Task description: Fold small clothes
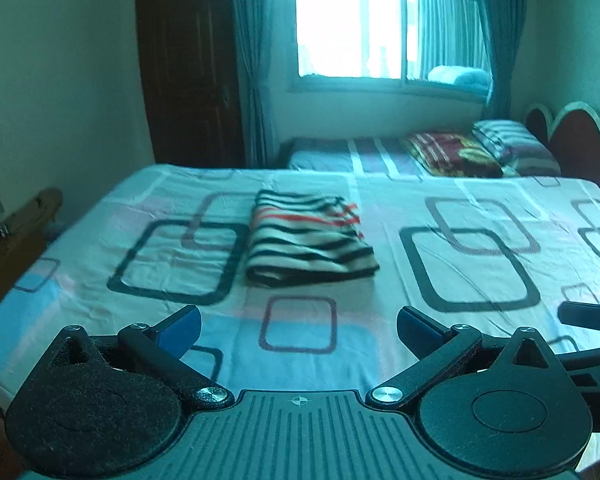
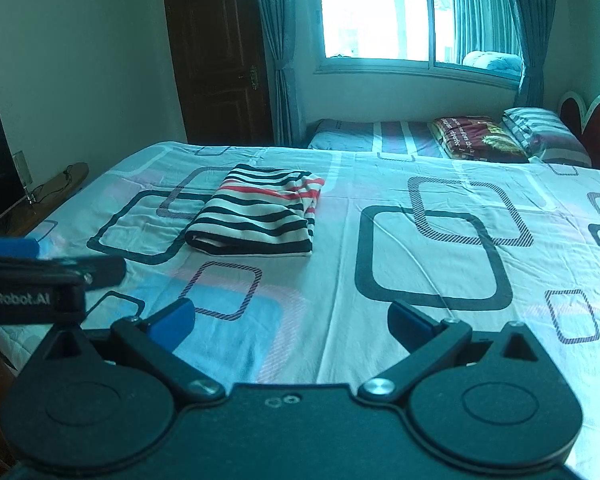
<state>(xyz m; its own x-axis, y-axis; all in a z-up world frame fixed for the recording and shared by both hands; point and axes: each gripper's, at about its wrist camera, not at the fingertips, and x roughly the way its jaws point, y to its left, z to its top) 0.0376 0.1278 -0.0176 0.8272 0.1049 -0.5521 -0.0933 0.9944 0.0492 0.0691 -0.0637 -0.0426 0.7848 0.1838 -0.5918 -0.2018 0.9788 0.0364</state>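
1. Striped shirt (image 1: 310, 238) lies folded on the bed (image 1: 480, 216), ahead of both claws.
2. Left claw (image 1: 298, 326) spread wide, holding nothing, above the sheet.
3. Right claw (image 2: 290, 322) spread too, nothing in it.

The left gripper (image 1: 298, 330) is matte black, with two blue-padded fingers (image 1: 182, 326) on black link arms pinned by silver screws. Behind them sit two round housings, the left one fuzzy with lint, flanking a ribbed grey plate marked with a small crosshair. The right gripper (image 2: 290, 322) is built alike: blue pads (image 2: 172, 322), black links, silver screws, smooth round housings, a plain dark plate.
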